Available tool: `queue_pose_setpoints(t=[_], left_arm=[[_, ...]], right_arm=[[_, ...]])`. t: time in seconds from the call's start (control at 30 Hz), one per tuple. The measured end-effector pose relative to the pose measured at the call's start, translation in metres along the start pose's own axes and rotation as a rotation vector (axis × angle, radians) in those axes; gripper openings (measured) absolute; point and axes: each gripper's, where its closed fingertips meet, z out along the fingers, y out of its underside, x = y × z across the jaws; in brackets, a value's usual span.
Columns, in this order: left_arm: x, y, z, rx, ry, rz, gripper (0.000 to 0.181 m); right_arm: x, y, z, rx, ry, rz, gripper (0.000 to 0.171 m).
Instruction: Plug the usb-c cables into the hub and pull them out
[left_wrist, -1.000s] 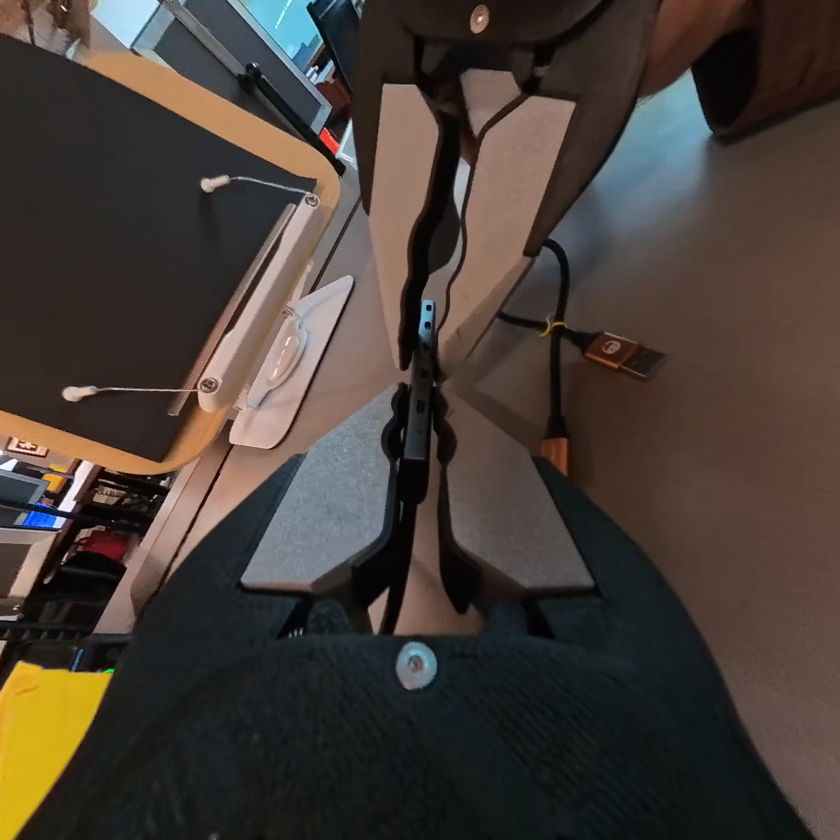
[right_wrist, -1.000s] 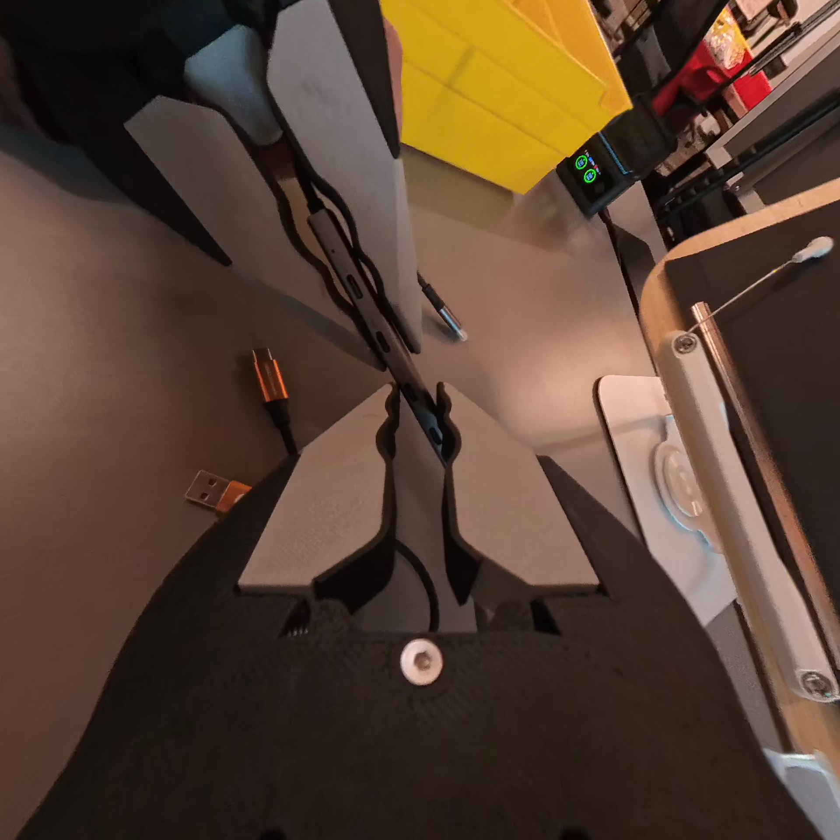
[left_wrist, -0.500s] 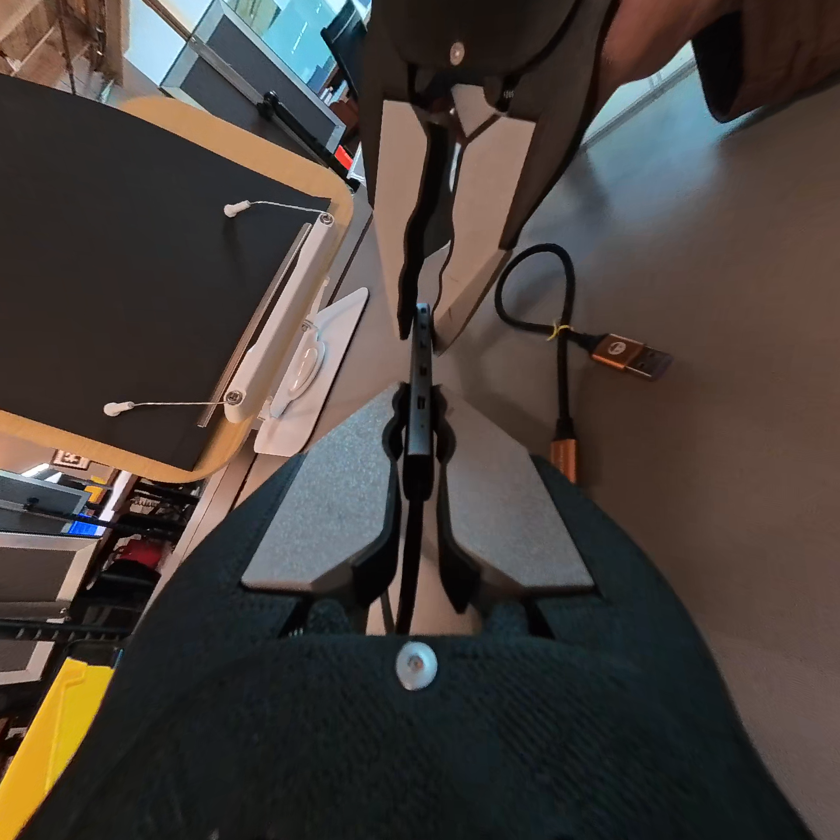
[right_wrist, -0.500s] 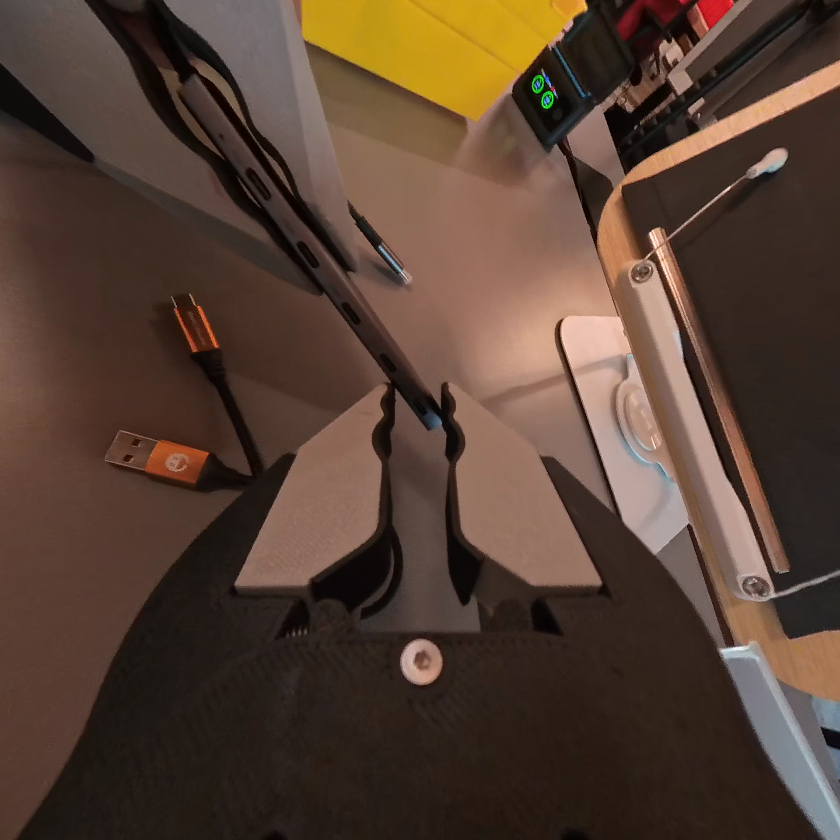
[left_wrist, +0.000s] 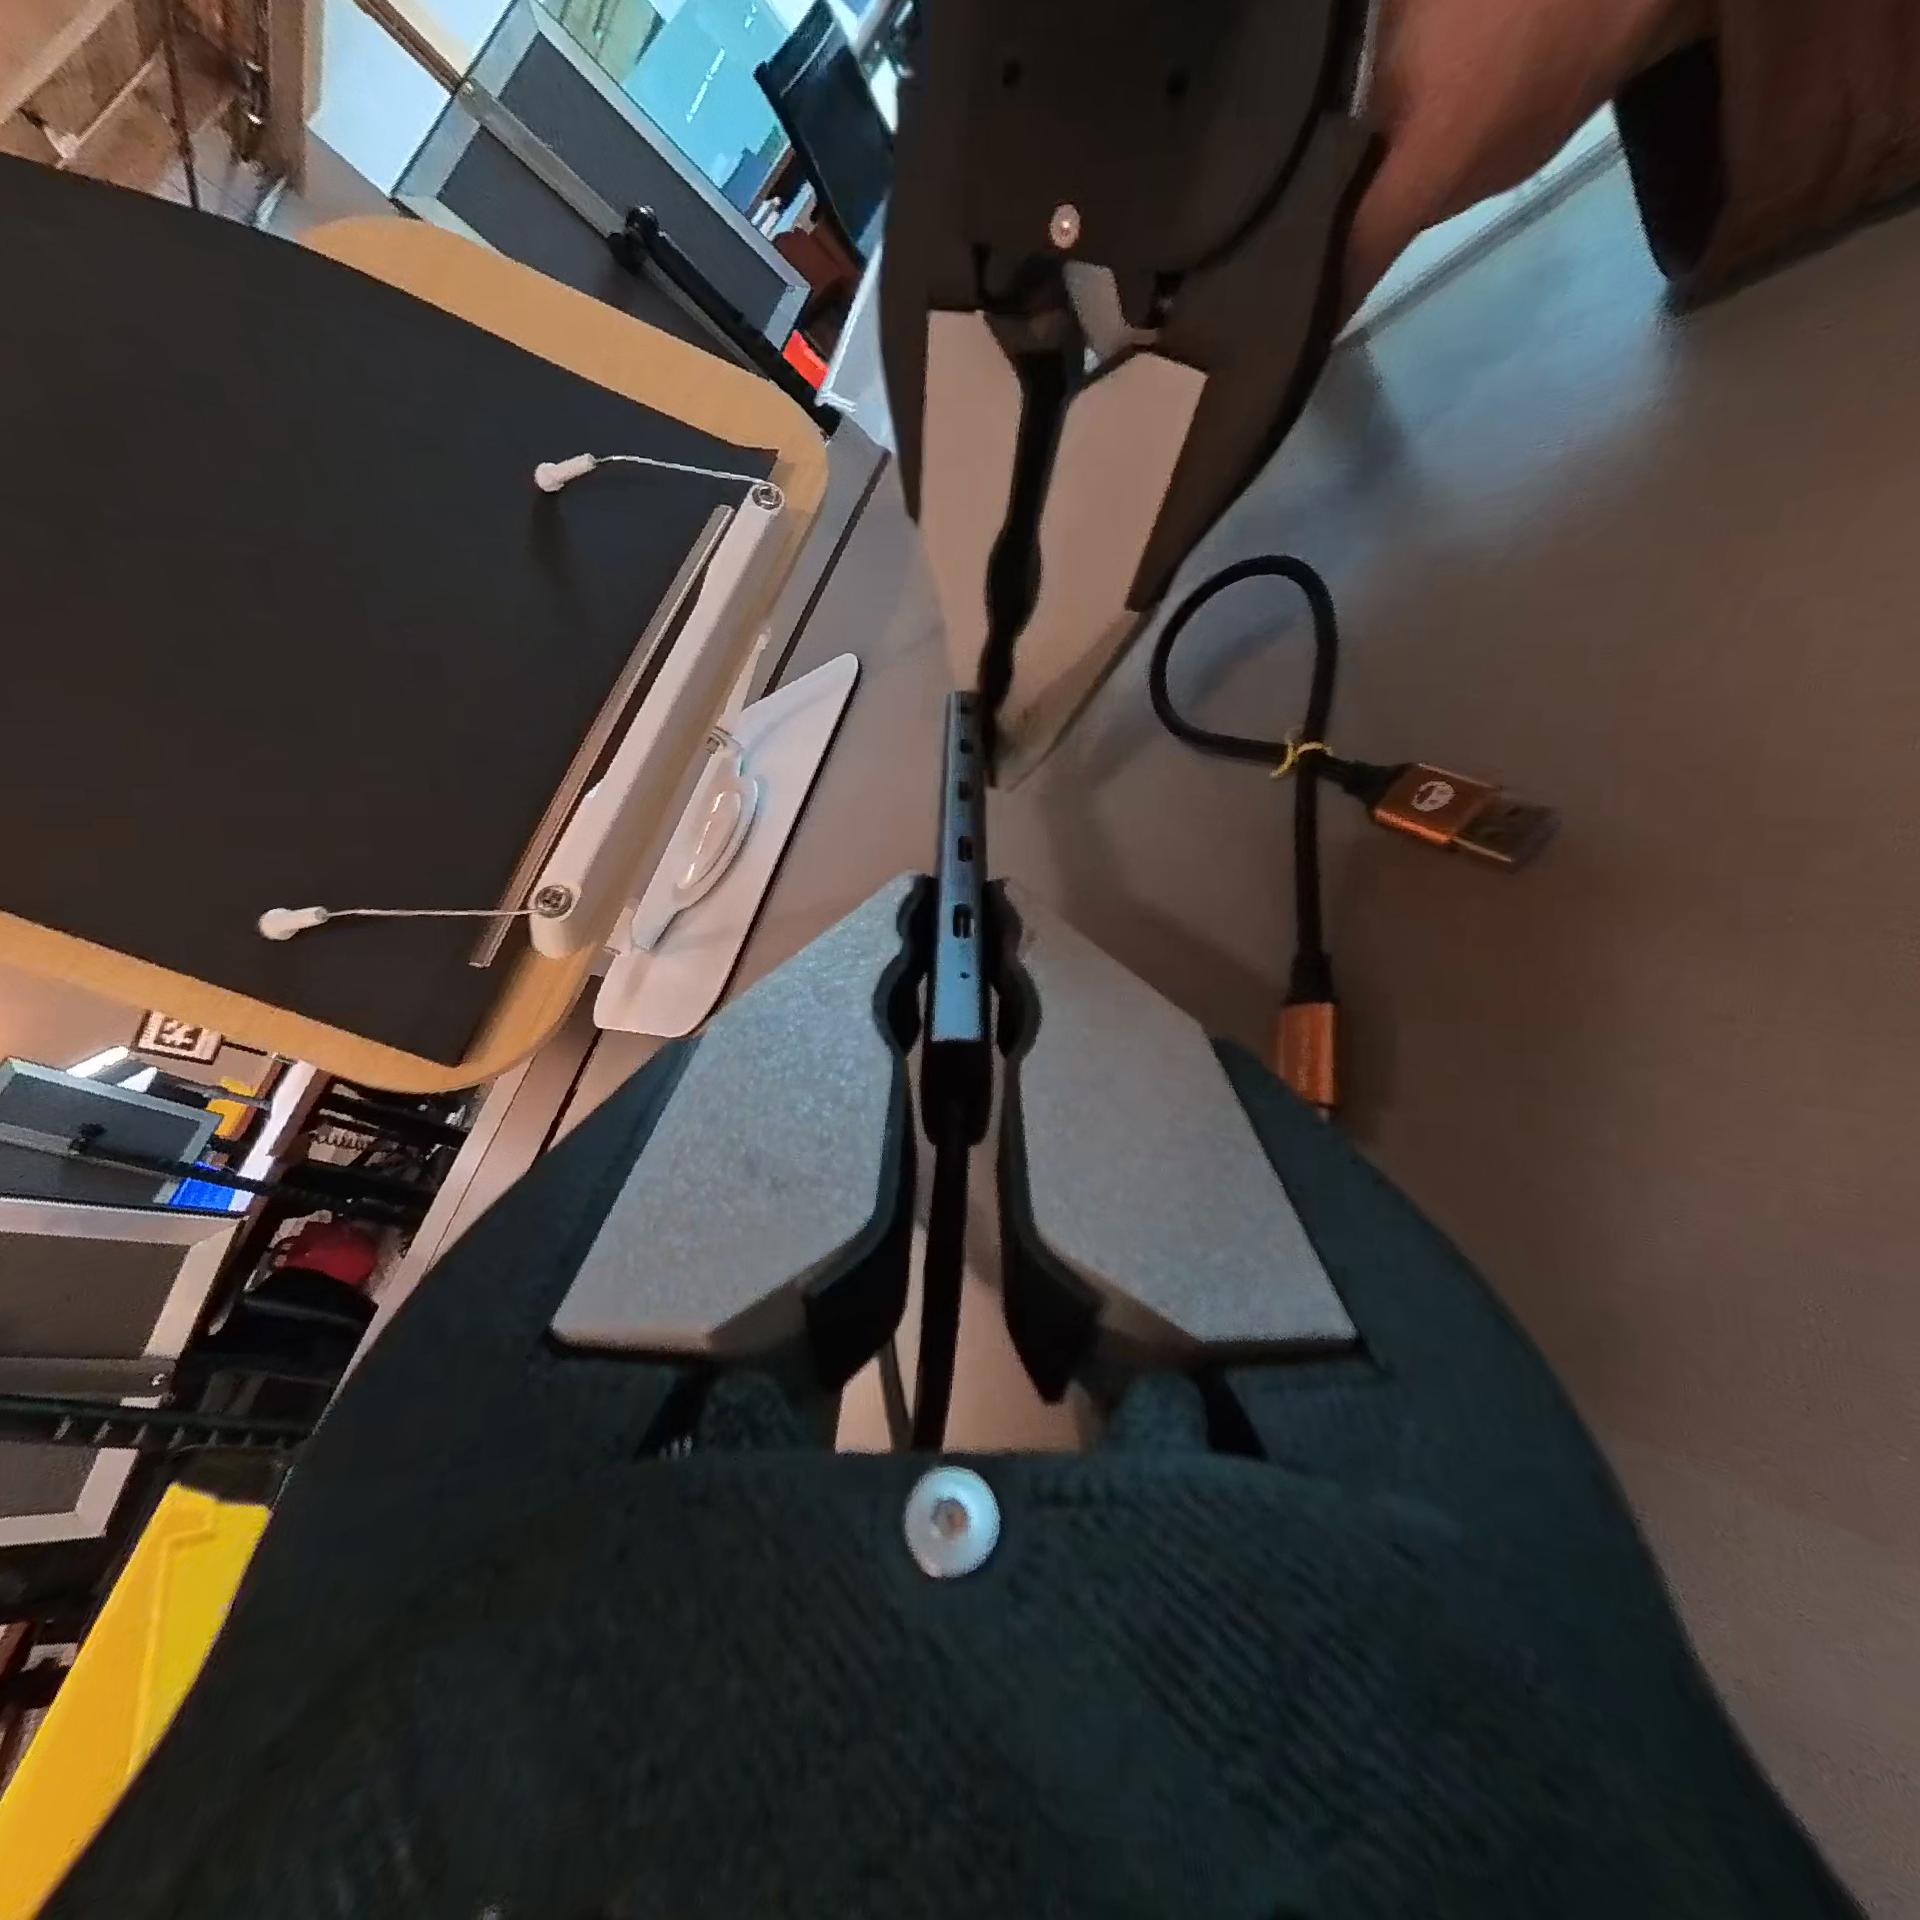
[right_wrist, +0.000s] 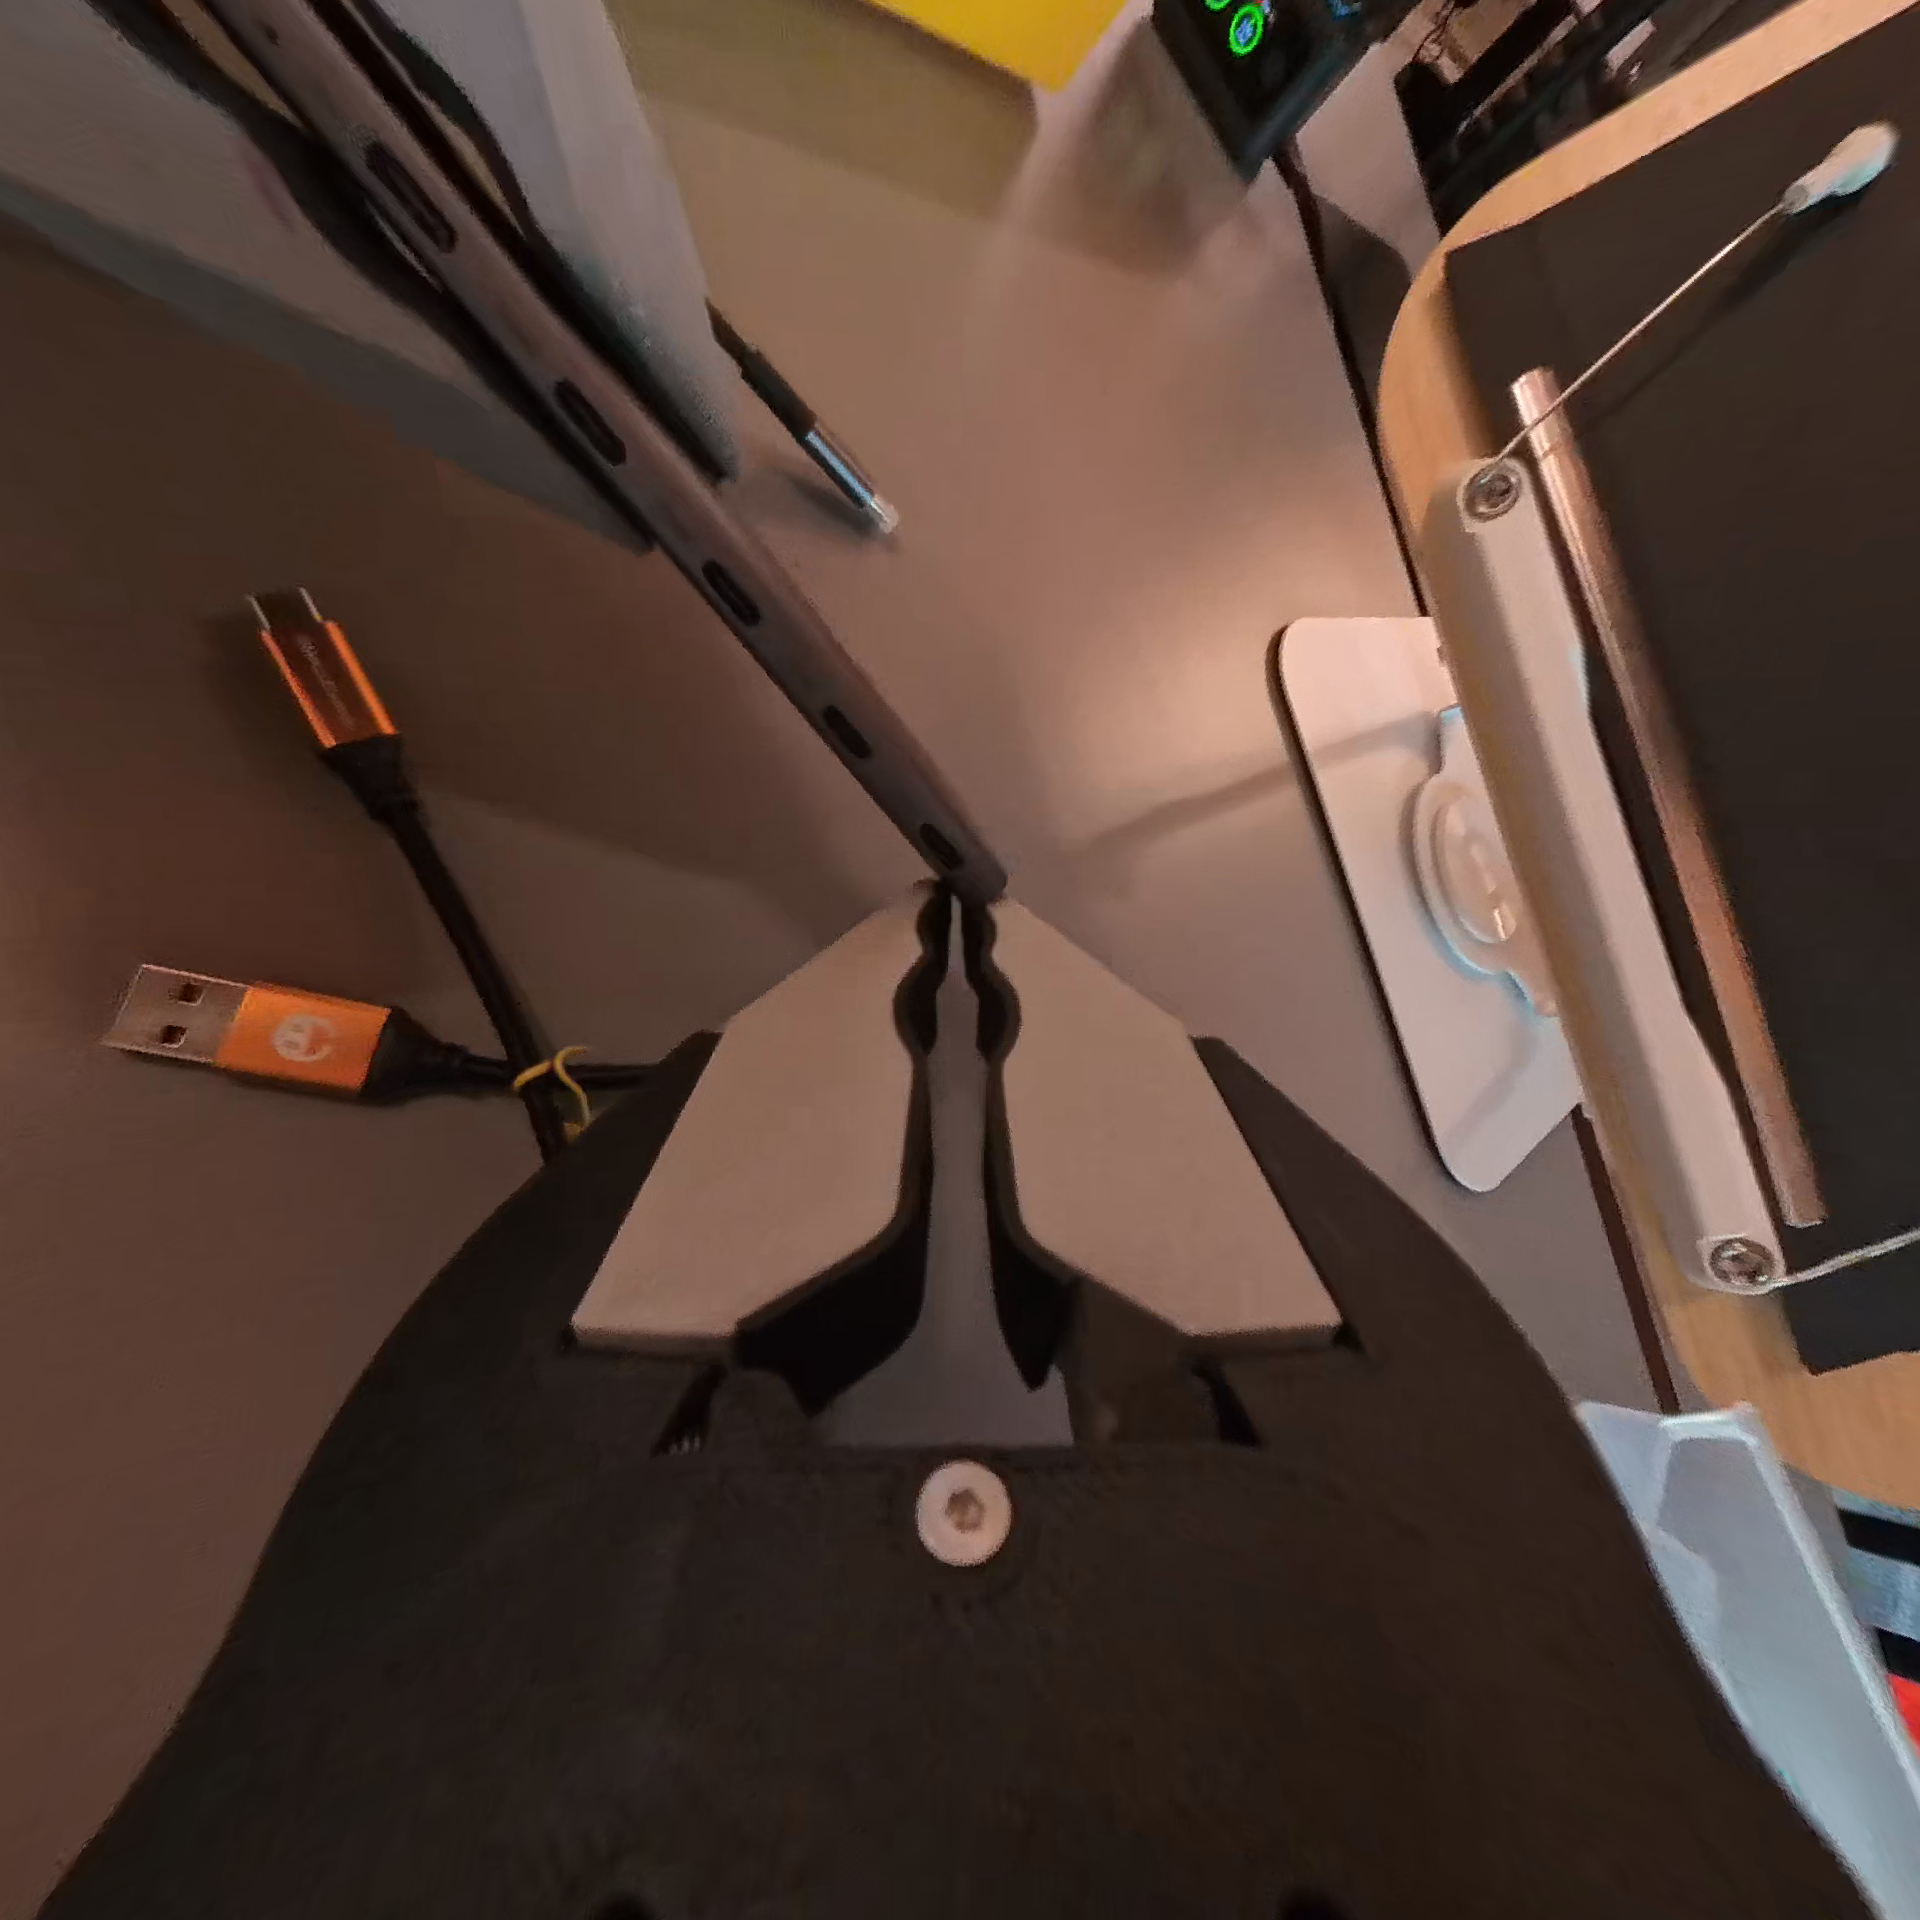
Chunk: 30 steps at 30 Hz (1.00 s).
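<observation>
A: Between the fingers of the left gripper (left_wrist: 958, 914), what was there?

B: The hub (left_wrist: 958, 831), a slim grey bar. The jaws were clenched on its near end, and its row of ports ran away from the camera. A dark lead trailed back from that end between the fingers.

A: And the right gripper (right_wrist: 958, 902)?

B: Its jaws were pressed together with nothing visible between them. The fingertips sat just at the hub's far tip (right_wrist: 790, 665); whether they touched it, I could not tell.

A: Where was the cable?

B: On the grey worktop (left_wrist: 1558, 1143), loose. The black braided cable (left_wrist: 1236, 665) lay in a loop with a yellow tie on it. Its orange USB-A plug (right_wrist: 249, 1034) and its orange USB-C plug (right_wrist: 317, 675) both lay flat, apart from the hub. A thin metal-tipped plug (right_wrist: 831, 468) lay beyond the hub.

A: Anything else?

B: A black board with a wooden edge (left_wrist: 312, 623) stood to the side, and a white plate (left_wrist: 727, 862) lay beside it.
</observation>
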Motion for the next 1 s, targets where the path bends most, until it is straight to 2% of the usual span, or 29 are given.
queue_pose_setpoints(t=[0.03,0.17,0.33,0.5,0.77,1.0], left_arm=[[0.0,-0.001,0.0,0.002,-0.004,0.005,0.007],[0.001,0.001,0.001,-0.004,0.005,-0.003,0.007],[0.008,0.004,0.004,-0.011,0.031,0.01,0.007],[0.011,0.019,0.009,-0.076,0.071,-0.05,0.008],[0.01,0.008,0.005,-0.032,0.041,0.026,0.007],[0.008,0.001,0.003,0.014,0.035,0.003,0.007]], right_arm=[[0.001,-0.001,-0.001,0.002,0.007,-0.001,0.0],[-0.003,-0.001,0.002,-0.008,-0.007,-0.005,0.007],[-0.004,0.004,0.004,-0.035,-0.002,-0.029,0.006],[-0.007,-0.007,-0.002,0.027,-0.025,-0.009,0.005],[-0.013,-0.006,0.001,0.018,-0.05,-0.021,0.005],[-0.011,-0.01,-0.006,0.056,-0.045,-0.01,0.005]])
